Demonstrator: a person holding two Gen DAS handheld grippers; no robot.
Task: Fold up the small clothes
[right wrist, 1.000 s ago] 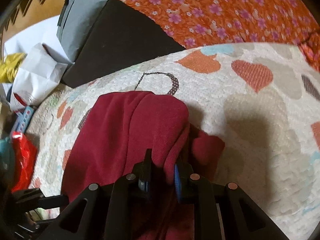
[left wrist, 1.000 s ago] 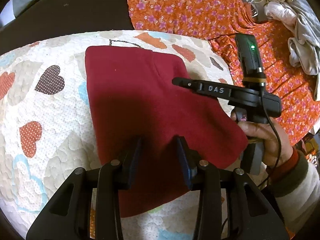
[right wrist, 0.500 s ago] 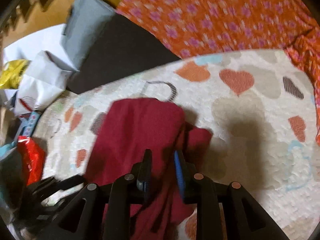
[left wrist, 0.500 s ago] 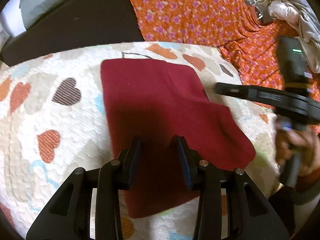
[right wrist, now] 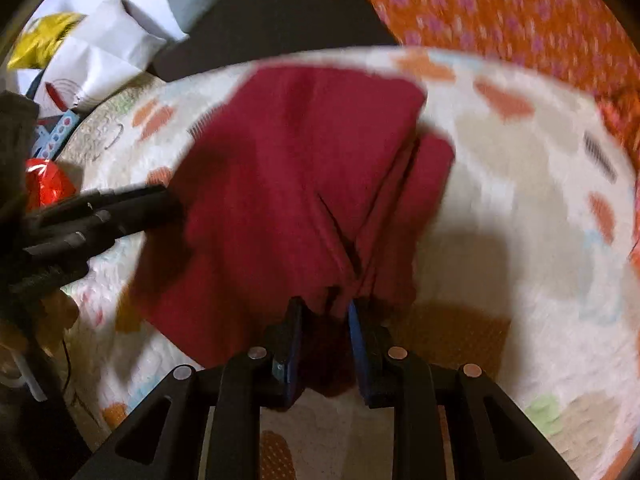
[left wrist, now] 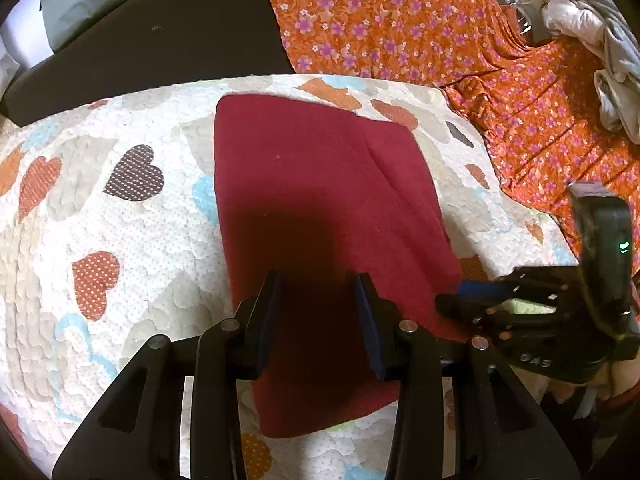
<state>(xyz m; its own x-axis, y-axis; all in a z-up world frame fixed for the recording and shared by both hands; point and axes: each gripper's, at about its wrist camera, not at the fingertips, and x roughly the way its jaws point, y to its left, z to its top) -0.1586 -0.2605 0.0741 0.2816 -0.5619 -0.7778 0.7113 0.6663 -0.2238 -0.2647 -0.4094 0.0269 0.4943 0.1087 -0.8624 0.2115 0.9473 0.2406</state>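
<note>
— Tongs first: my right tongs (right wrist: 323, 320) are pinched on the near edge of the cloth (right wrist: 304, 168), with a bunch of red fabric gathered between the pads. My left tongs (left wrist: 317, 304) stand spread, nothing in them, above the near part of the cloth.

— Where is the cloth lying?

— On the heart-print quilt (left wrist: 100, 200), mostly flat, one fold line running down its right side.

— How do you expect it to handle?

— Soft and light, I'd judge, with a fleecy nap. It should drape and sag from wherever it is pinched, and layers may slide apart. I'd take hold at corners or along a doubled edge, catching every layer.

— Anything you can't make out?

— The right wrist view is smeared with motion, so the layers along the right edge are hard to count. The near edge hides behind my left tongs. What garment it is, I cannot say. The pale pile (left wrist: 592, 32) on the orange sheet (left wrist: 400, 20) is cut off.
</note>
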